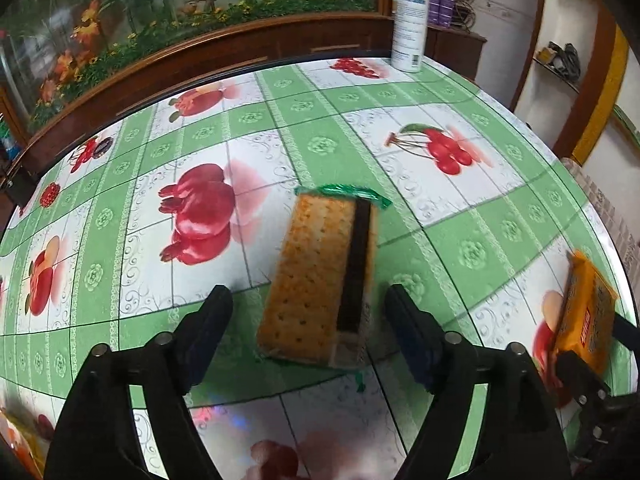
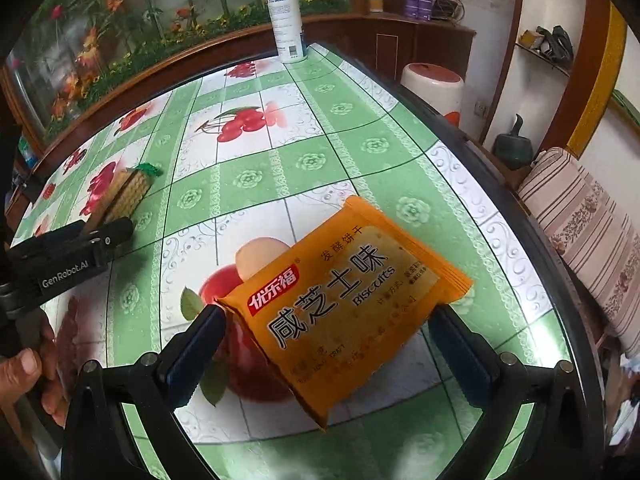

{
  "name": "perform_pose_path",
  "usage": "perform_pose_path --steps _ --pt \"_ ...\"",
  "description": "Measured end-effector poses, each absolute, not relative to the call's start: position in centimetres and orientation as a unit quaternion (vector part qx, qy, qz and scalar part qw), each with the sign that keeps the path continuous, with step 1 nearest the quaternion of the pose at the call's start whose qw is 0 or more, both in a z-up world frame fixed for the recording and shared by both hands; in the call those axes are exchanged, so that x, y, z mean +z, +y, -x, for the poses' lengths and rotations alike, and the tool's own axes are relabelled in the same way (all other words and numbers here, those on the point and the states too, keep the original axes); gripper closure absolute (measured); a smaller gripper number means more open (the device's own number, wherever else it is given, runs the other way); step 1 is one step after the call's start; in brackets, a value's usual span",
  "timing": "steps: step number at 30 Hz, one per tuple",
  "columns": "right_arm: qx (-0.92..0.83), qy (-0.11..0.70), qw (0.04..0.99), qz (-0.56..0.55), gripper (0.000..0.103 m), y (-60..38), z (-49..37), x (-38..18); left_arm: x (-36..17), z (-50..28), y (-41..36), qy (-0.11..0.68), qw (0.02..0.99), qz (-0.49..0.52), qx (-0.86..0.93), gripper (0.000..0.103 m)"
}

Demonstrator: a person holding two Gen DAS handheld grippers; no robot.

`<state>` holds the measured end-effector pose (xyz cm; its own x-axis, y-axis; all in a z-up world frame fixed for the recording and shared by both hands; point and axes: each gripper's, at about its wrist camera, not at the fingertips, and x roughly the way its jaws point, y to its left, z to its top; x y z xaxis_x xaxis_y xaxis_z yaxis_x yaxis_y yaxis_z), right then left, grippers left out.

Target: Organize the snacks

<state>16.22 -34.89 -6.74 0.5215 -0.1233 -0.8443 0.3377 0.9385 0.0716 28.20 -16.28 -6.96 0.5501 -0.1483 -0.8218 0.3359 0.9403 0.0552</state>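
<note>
A clear-wrapped cracker sandwich pack with green ends and a dark filling lies on the table between the fingers of my left gripper, which is open and apart from it. The pack also shows in the right wrist view. An orange biscuit packet with Chinese print lies on the table between the fingers of my right gripper. Both pads sit right at its ends; I cannot tell whether they press on it. The packet also shows in the left wrist view.
The table has a green and white fruit-print cover. A white spray bottle stands at the far edge, also visible in the right wrist view. A wooden cabinet with a floral panel is behind. A striped cushion lies right of the table.
</note>
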Motion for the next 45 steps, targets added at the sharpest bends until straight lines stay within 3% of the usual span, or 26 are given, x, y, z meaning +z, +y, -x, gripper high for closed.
perform_pose_path --steps 8,9,12,13,16,18,22,24,27,29,31,32,33,37,42,45 --pt "-0.149 0.460 0.871 -0.088 0.000 -33.9 -17.6 -7.2 -7.3 -29.3 -15.9 0.449 0.881 -0.074 -0.132 0.020" --pt "-0.147 0.457 0.873 -0.088 0.000 -34.1 -17.5 -7.2 -7.2 -29.3 -15.9 0.447 0.881 -0.074 -0.133 0.024" --pt "-0.136 0.450 0.878 -0.094 0.003 -34.5 -17.3 -7.1 -6.9 -29.1 -16.1 0.442 0.883 -0.076 -0.136 0.057" --pt "-0.137 0.451 0.878 -0.088 0.006 -34.4 -17.3 -7.1 -6.8 -29.1 -16.1 0.445 0.882 -0.077 -0.134 0.058" --pt "-0.135 0.447 0.881 -0.071 0.022 -34.3 -17.1 -6.9 -6.8 -28.8 -15.8 0.443 0.883 -0.076 -0.139 0.058" --pt "-0.134 0.443 0.884 -0.065 0.044 -34.3 -16.9 -6.6 -6.8 -28.2 -15.4 0.442 0.883 -0.072 -0.140 0.059" --pt "-0.128 0.439 0.887 -0.066 0.066 -34.7 -16.4 -6.3 -6.7 -26.9 -14.5 0.439 0.885 -0.063 -0.140 0.059" --pt "-0.121 0.437 0.888 -0.074 0.090 -35.0 -16.1 -6.2 -6.7 -26.2 -14.1 0.439 0.886 -0.059 -0.140 0.059" --pt "-0.103 0.434 0.890 -0.093 0.096 -35.3 -15.7 -6.2 -6.7 -25.4 -13.7 0.437 0.887 -0.058 -0.141 0.059" --pt "-0.099 0.437 0.889 -0.093 0.092 -35.3 -15.5 -6.2 -6.7 -25.1 -13.5 0.436 0.887 -0.058 -0.141 0.059" --pt "-0.104 0.425 0.893 -0.107 0.053 -35.6 -15.0 -5.7 -6.6 -24.9 -13.3 0.438 0.886 -0.054 -0.141 0.059" --pt "-0.115 0.417 0.895 -0.110 0.009 -35.9 -14.8 -5.3 -6.6 -24.9 -13.2 0.439 0.886 -0.051 -0.142 0.059" --pt "-0.127 0.408 0.898 -0.106 0.000 -36.1 -14.8 -4.9 -6.6 -24.9 -13.2 0.439 0.886 -0.050 -0.143 0.059" --pt "-0.122 0.390 0.909 -0.081 0.000 -36.7 -16.4 -3.2 -6.7 -24.6 -13.3 0.437 0.886 -0.047 -0.148 0.059" --pt "-0.110 0.442 0.890 -0.013 0.000 -36.2 -21.1 -4.3 -6.7 -24.5 -13.4 0.435 0.886 -0.043 -0.154 0.059" --pt "-0.119 0.470 0.874 -0.035 0.000 -36.7 -22.7 -6.1 -6.7 -24.4 -13.5 0.433 0.887 -0.045 -0.156 0.059"
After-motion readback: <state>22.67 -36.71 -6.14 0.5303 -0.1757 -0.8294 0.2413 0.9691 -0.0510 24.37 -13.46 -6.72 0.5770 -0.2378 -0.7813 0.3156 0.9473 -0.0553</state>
